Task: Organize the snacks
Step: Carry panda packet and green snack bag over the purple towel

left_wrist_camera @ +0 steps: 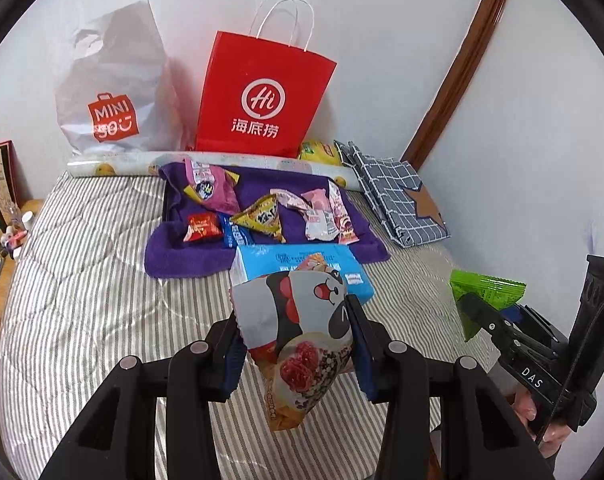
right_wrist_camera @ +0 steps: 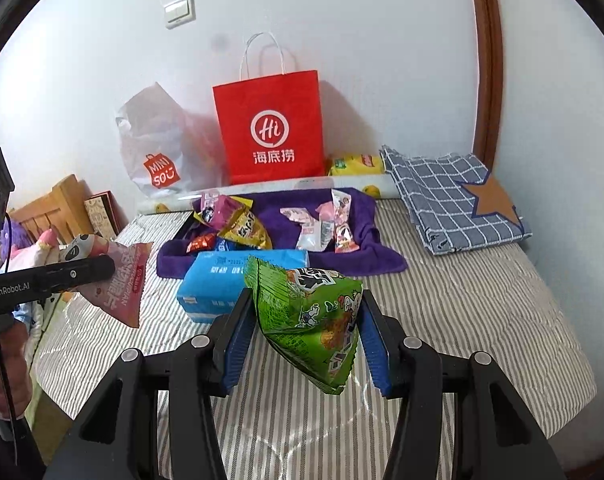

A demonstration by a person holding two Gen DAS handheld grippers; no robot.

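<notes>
White plastic makes the bag (left_wrist_camera: 114, 92) in the upper left of the left wrist view, and its orange patch says "MINISO". Just right of it, a red paper bag (left_wrist_camera: 262, 96) stands against the wall (left_wrist_camera: 381, 20). It has "Hi" in a white ring, with Chinese words under it. Below both bags lies a purple towel (left_wrist_camera: 190, 256) on a striped bed (left_wrist_camera: 82, 300). Small snack packs (left_wrist_camera: 258, 220) sit on the towel. A blue box (left_wrist_camera: 262, 260) lies at the towel's near edge. Its writing is too small to read.

Low in the middle, the left gripper (left_wrist_camera: 298, 344) points down at a slant over the bed. Its two fingers are squeezed on a grey snack bag (left_wrist_camera: 298, 320) with a cartoon face. That bag hangs above the bed. In the right wrist view, at the left edge, this same gripper has "GenRobot.AI" on its side, and the bag's back looks pink.

A folded blue checked cloth (left_wrist_camera: 397, 200) with a brown star lies at the right of the bed.

At the lower right of the left wrist view, the right gripper (left_wrist_camera: 477, 312) has "DAS" on it, and a hand (left_wrist_camera: 533, 412) holds it. In its own view, the gripper's fingers pinch a green snack bag (right_wrist_camera: 313, 312) above the bed.
</notes>
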